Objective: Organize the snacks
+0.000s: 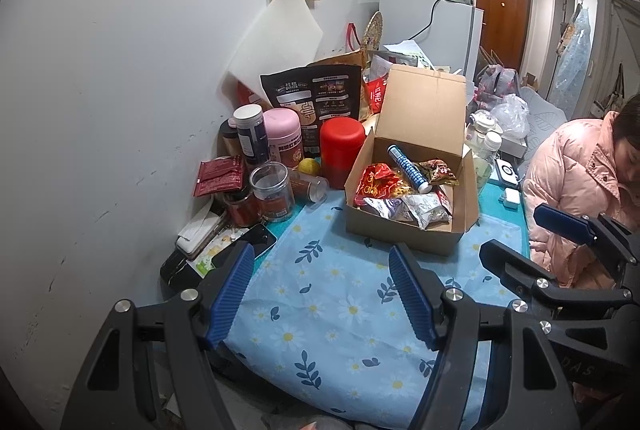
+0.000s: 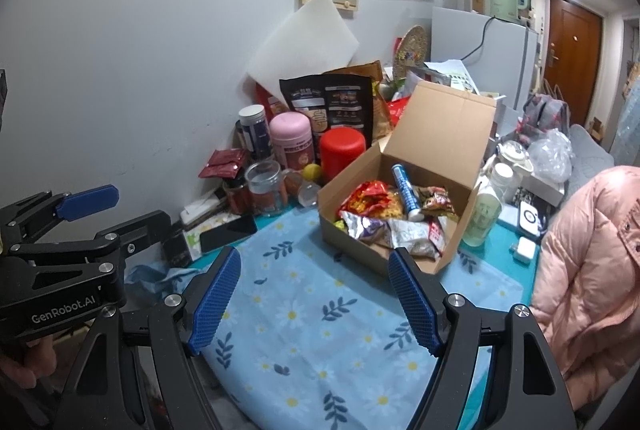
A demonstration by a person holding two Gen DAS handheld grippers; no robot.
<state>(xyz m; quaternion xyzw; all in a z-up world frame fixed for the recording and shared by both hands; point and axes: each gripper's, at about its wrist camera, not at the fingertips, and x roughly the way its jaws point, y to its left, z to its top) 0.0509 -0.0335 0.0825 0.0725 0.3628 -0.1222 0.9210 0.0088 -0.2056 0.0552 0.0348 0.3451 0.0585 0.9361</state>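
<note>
— I'm looking at the table (image 1: 344,330); it wears a blue daisy-print cloth over a teal top. What sits on it?

— From my left wrist view, an open cardboard box (image 1: 404,230) at about one o'clock, snack packets inside.

— And at eleven?

— A red canister (image 1: 342,145), a pink jar (image 1: 284,135), a clear jar (image 1: 273,191) and dark red sachets (image 1: 218,175), crowded against the wall. A black phone (image 1: 256,240) lies at ten o'clock.

— Right side?

— A white charger (image 2: 525,250) at two o'clock, beside a pale green bottle (image 2: 484,213).
</note>
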